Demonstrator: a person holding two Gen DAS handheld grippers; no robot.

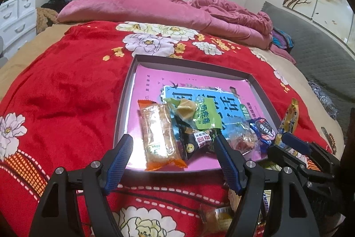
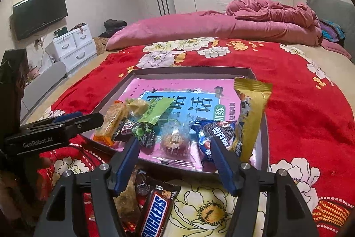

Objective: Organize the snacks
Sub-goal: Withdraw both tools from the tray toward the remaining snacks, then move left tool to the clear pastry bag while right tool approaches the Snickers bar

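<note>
Red blanket (image 2: 306, 117) (loose Snickers bar (image 2: 155, 212))

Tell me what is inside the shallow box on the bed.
The shallow box holds a row of snacks: orange-wrapped cracker pack, green candy packet, clear-wrapped red sweet, Oreo pack, gold bar. They cover the pink liner's print partly.

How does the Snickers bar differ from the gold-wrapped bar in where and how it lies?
The Snickers bar lies on the red blanket, outside the tray; the gold-wrapped bar is at the tray's right edge. The Snickers bar has a dark wrapper with big white lettering; the gold-wrapped bar is yellow-gold. The Snickers bar lies flat; the gold-wrapped bar appears propped up at its far end. Both are long, sealed bars that neither gripper holds.
</note>
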